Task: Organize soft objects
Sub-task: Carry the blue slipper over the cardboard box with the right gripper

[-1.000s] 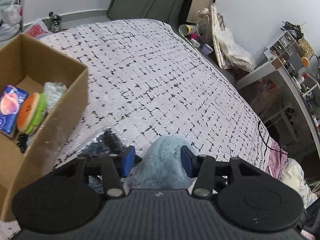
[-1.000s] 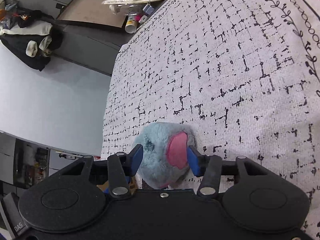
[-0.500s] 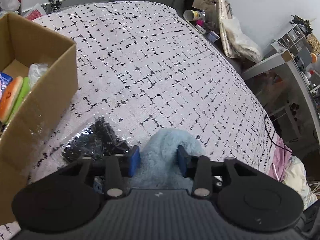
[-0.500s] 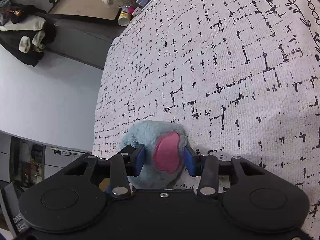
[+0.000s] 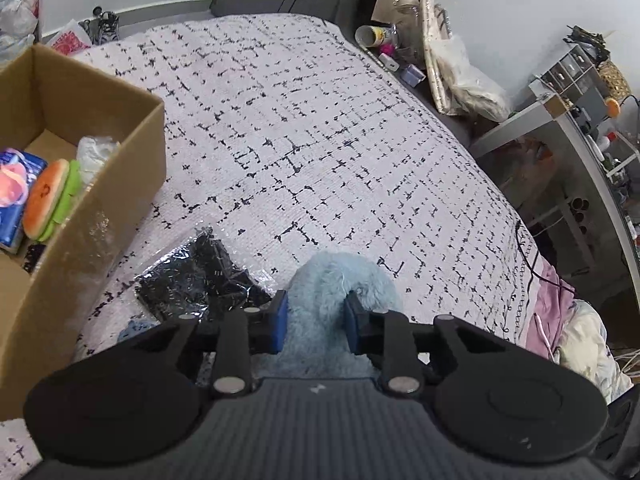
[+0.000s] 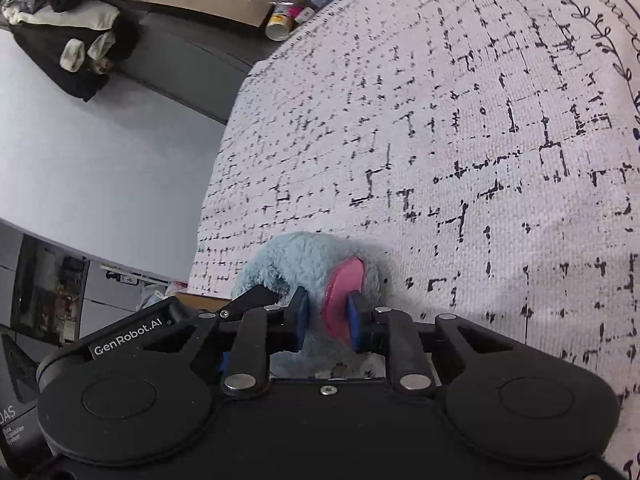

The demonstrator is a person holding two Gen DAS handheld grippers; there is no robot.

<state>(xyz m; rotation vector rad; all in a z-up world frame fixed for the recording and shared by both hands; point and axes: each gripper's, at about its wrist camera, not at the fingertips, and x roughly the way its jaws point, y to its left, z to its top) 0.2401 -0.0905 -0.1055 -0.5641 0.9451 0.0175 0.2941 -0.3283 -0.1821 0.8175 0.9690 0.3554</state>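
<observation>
A fluffy light-blue plush toy (image 5: 336, 280) lies on the bed, and both grippers have hold of it. In the left wrist view my left gripper (image 5: 314, 316) is closing, its blue pads pressed into the blue fur. In the right wrist view the same plush toy (image 6: 304, 256) shows a pink ear patch (image 6: 344, 292); my right gripper (image 6: 326, 320) is closing too, squeezing that pink part between its pads. A cardboard box (image 5: 100, 184) stands at the left, holding a burger-shaped plush (image 5: 50, 198) and a blue packet (image 5: 14, 184).
A black item in a clear plastic bag (image 5: 200, 276) lies on the bedspread (image 5: 320, 140) between box and plush. A cluttered shelf and desk (image 5: 568, 112) line the bed's right side. Pink and white bedding (image 5: 560, 320) hangs off the near right corner.
Both grippers have narrowed onto the plush, squashing its fur and the pink ear. The left view has shifted, showing more of the plastic bag and the box.
</observation>
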